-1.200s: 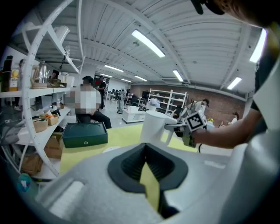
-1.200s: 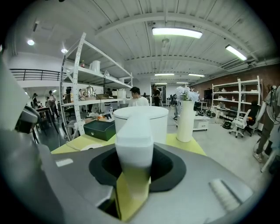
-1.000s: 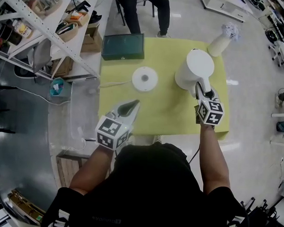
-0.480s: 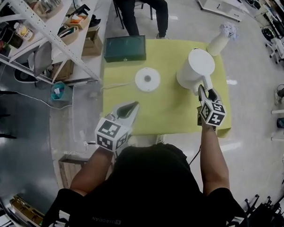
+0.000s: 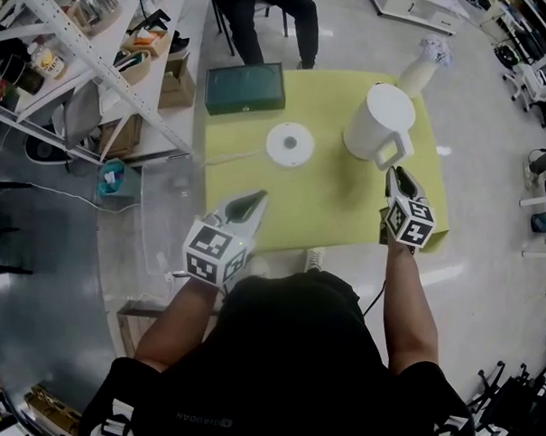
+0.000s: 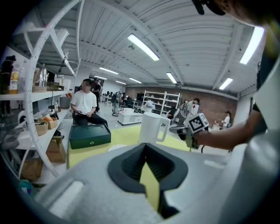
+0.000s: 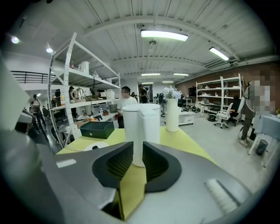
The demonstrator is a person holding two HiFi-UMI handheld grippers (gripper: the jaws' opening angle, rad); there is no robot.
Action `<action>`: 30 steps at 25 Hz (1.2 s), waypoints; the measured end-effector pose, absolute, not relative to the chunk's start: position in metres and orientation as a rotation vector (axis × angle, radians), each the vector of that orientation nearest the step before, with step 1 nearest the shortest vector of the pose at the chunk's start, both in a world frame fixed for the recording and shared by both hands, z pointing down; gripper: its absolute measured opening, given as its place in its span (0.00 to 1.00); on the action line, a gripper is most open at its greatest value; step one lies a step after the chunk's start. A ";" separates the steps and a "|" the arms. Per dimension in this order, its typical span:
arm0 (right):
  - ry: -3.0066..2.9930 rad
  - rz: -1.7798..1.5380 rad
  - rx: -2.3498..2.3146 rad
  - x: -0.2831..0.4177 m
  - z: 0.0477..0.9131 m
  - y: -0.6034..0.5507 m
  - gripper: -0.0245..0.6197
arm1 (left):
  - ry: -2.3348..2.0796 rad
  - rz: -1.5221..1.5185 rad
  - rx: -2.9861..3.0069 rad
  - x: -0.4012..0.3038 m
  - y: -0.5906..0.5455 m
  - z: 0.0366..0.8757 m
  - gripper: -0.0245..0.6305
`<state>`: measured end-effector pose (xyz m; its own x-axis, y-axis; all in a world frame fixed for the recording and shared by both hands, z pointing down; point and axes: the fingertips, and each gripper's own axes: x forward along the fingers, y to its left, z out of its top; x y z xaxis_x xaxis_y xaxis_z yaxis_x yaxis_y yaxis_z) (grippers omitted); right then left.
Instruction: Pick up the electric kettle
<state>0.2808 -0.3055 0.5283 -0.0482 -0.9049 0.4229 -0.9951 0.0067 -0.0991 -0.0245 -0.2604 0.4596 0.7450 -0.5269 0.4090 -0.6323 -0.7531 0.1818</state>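
Note:
The white electric kettle stands upright at the far right of the yellow table, its handle turned toward me. My right gripper points at that handle from just short of it. Its jaws have just been closing and stand a narrow gap apart with nothing between them. In the right gripper view the kettle rises beyond the right gripper. My left gripper hovers over the table's near left edge, shut and empty, far from the kettle.
The kettle's round white base lies mid-table with its cord running left. A dark green box sits at the far left corner, and a white vase behind the kettle. A person sits beyond the table. Metal shelving stands at left.
My right gripper has drawn back a little from the kettle's handle, where its tips were before, and its jaws have narrowed. The left gripper looks much the same.

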 end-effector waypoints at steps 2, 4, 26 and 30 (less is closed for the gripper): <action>-2.067 0.545 1.977 0.265 0.524 -0.298 0.14 | -0.892 0.483 2.643 -0.031 -0.257 0.459 0.04; -2.101 0.538 1.961 0.245 0.517 -0.291 0.10 | -0.882 0.484 2.653 -0.037 -0.254 0.458 0.04; -2.520 0.500 1.551 0.032 0.452 -0.207 0.05 | -0.785 0.410 2.707 -0.084 -0.204 0.440 0.04; -2.544 0.473 1.513 0.031 0.443 -0.204 0.04 | -0.783 0.342 2.673 -0.081 -0.199 0.432 0.04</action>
